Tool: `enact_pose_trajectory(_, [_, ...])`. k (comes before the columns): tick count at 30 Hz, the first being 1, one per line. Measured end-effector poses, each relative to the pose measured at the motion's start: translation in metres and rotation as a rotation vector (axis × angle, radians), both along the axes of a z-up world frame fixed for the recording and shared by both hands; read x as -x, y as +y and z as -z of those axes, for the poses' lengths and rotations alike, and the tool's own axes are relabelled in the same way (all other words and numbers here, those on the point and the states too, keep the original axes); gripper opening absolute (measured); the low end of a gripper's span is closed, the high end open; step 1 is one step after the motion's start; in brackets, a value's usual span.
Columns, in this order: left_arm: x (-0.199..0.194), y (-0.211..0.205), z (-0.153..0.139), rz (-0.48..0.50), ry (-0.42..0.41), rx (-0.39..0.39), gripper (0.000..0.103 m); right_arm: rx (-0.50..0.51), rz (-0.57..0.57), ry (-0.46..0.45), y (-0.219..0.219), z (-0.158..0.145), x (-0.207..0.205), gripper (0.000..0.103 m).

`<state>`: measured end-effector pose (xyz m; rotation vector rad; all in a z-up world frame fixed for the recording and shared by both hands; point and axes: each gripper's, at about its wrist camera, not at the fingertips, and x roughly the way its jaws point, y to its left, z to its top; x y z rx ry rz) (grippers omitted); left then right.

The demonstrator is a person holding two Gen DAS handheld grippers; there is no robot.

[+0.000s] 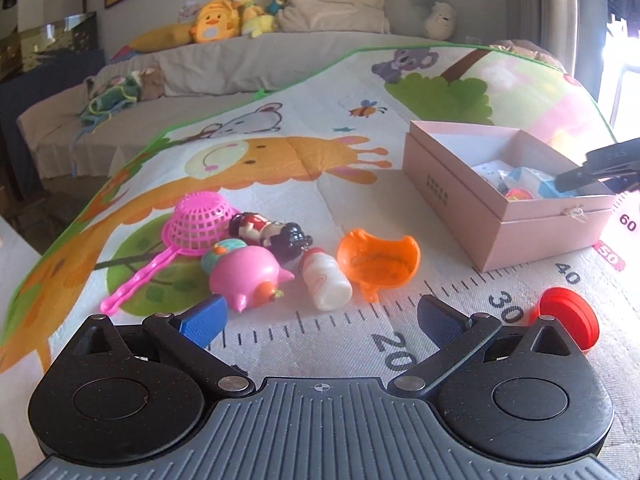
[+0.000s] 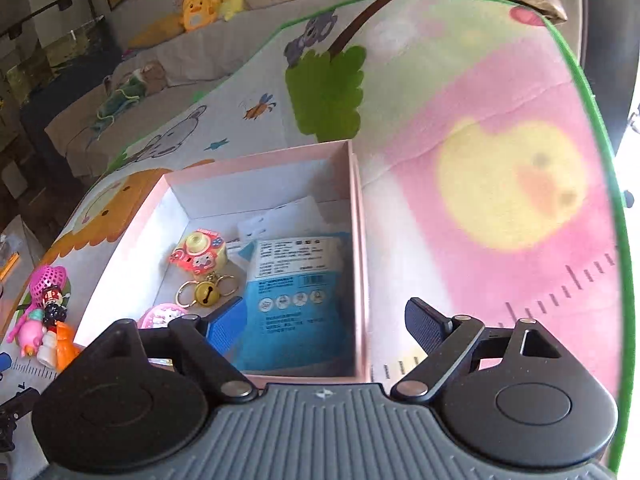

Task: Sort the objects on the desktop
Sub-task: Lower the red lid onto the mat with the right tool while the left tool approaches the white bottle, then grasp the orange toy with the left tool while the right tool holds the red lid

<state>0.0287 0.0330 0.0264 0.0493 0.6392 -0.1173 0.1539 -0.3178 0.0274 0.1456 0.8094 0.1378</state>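
My left gripper (image 1: 320, 320) is open and empty, low over the play mat. Just ahead of it lie a pink pig toy (image 1: 244, 272), a small white bottle (image 1: 326, 280), an orange scoop-shaped toy (image 1: 378, 262), a black and red doll (image 1: 272, 232) and a pink strainer (image 1: 192, 232). A red cap (image 1: 568, 320) lies by its right finger. My right gripper (image 2: 324, 320) is open and empty over the near edge of the pink box (image 2: 360, 216). The box holds a blue packet (image 2: 296, 296), a toy camera (image 2: 198, 254), a gold bell keyring (image 2: 206, 292) and a pink round toy (image 2: 160, 316).
The cartoon play mat (image 1: 320, 152) covers the surface, with a printed ruler along its near edge. A grey sofa (image 1: 224, 60) with plush toys stands behind. The right gripper's tip (image 1: 600, 168) shows over the pink box (image 1: 460, 200) in the left wrist view.
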Motion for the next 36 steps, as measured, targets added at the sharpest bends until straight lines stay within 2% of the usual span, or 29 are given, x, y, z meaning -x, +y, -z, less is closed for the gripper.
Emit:
enact_pose_trajectory(1, [-0.001,0.001,-0.001,0.007,-0.002,-0.002,0.103,0.006,-0.023,-0.007,0.007,0.001,-0.002,0.087])
enact_pose_trajectory(3, [-0.003,0.003,-0.003,0.022,-0.009,-0.006,0.103,0.102,-0.037,-0.037,0.032,0.003,-0.006,0.088])
enact_pose_trajectory(5, [-0.005,0.001,-0.005,0.043,-0.016,-0.009,0.103,0.154,-0.098,-0.047,0.050,0.007,-0.011,0.088])
enact_pose_trajectory(9, [-0.010,-0.007,-0.004,0.092,-0.014,-0.015,0.103,0.105,-0.186,-0.052,0.077,0.002,-0.018,0.087])
enact_pose_trajectory(11, [-0.013,-0.013,-0.003,0.123,-0.012,-0.017,0.103,0.104,-0.209,-0.087,0.084,-0.006,-0.013,0.087])
enact_pose_trajectory(15, [-0.020,-0.029,-0.002,0.176,-0.040,-0.032,0.103,0.119,-0.207,-0.146,0.079,-0.021,0.018,0.087])
enact_pose_trajectory(19, [-0.043,-0.039,0.004,0.172,-0.023,-0.068,0.102,0.078,-0.203,-0.132,0.064,-0.020,0.055,0.091])
enact_pose_trajectory(20, [-0.047,-0.039,0.006,0.172,-0.013,-0.067,0.100,0.065,-0.211,-0.119,0.062,-0.016,0.068,0.091])
enact_pose_trajectory(21, [-0.049,-0.040,0.008,0.173,-0.002,-0.065,0.087,0.061,-0.225,-0.109,0.063,-0.010,0.077,0.091])
enact_pose_trajectory(26, [-0.042,-0.048,0.009,0.142,-0.011,-0.118,0.075,0.149,-0.331,-0.113,0.089,0.019,0.111,0.091])
enact_pose_trajectory(28, [-0.038,-0.050,0.006,0.142,-0.011,-0.132,0.054,0.165,-0.354,-0.111,0.100,0.030,0.116,0.091])
enact_pose_trajectory(31, [-0.031,-0.054,0.006,0.150,0.007,-0.142,0.034,0.161,-0.368,-0.110,0.113,0.039,0.121,0.091])
enact_pose_trajectory(34, [-0.019,-0.057,0.007,0.182,0.009,-0.155,0.031,0.192,-0.368,-0.140,0.120,0.041,0.129,0.095])
enact_pose_trajectory(36, [-0.005,-0.059,0.005,0.260,0.018,-0.125,0.032,0.197,-0.360,-0.158,0.118,0.039,0.133,0.100])
